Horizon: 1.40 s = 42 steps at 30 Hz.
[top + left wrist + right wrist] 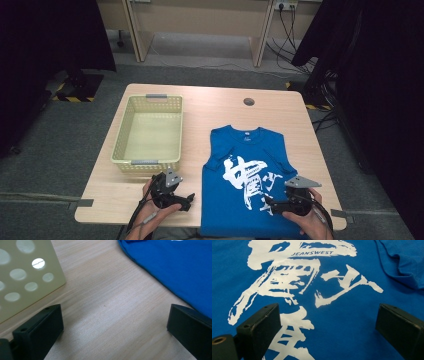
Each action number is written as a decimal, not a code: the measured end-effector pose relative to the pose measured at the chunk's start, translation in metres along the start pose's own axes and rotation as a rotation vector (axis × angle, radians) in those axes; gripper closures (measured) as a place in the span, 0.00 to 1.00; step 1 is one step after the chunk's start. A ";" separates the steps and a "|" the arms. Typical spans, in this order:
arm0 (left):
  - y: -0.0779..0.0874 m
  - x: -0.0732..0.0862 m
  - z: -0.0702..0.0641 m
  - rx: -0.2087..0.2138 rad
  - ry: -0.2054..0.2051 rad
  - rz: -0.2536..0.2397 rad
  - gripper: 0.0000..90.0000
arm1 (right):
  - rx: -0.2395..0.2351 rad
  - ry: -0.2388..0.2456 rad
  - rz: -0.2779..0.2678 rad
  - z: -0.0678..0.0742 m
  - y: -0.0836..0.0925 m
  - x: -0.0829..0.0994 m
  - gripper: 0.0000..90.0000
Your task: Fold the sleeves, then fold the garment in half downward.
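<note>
Your blue T-shirt [247, 175] lies flat on the right half of the bench [210, 100], collar away from you, its white print [287, 282] facing up. Your right gripper [276, 204] hovers over the shirt's lower right part, jaws spread wide with nothing between them. Your left gripper [186, 200] sits over bare wood between the shirt's left edge and the pale green basket [148, 162], jaws likewise spread and holding nothing.
</note>
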<state>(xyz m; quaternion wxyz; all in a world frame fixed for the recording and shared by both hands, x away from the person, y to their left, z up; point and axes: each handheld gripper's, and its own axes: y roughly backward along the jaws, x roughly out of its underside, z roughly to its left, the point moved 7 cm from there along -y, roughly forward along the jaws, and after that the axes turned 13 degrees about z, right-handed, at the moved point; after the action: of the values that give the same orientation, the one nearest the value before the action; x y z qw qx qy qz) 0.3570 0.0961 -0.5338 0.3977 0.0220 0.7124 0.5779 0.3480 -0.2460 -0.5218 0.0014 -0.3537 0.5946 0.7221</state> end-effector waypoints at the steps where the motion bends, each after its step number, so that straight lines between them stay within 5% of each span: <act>1: 0.000 0.000 0.000 -0.001 0.001 0.000 0.00 | 0.000 -0.002 -0.002 0.000 0.001 0.000 0.07; 13: 0.001 0.001 -0.001 0.006 -0.002 -0.003 0.01 | 0.010 -0.001 -0.009 -0.003 0.003 -0.001 0.07; 22: 0.004 -0.007 -0.013 0.053 -0.009 -0.019 0.02 | 0.018 -0.015 -0.025 -0.013 0.009 -0.008 0.08; 32: 0.000 -0.032 -0.027 0.081 -0.021 -0.044 0.03 | 0.041 -0.041 -0.039 -0.032 0.009 -0.027 0.09; 42: -0.011 -0.067 -0.037 0.063 -0.029 -0.062 0.05 | 0.054 -0.071 -0.029 -0.047 0.000 -0.041 0.10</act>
<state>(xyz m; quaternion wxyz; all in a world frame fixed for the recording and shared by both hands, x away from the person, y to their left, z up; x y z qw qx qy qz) 0.3862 0.0298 -0.5064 0.4249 0.0209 0.7246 0.5422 0.4023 -0.2689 -0.5035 0.0425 -0.3365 0.6082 0.7176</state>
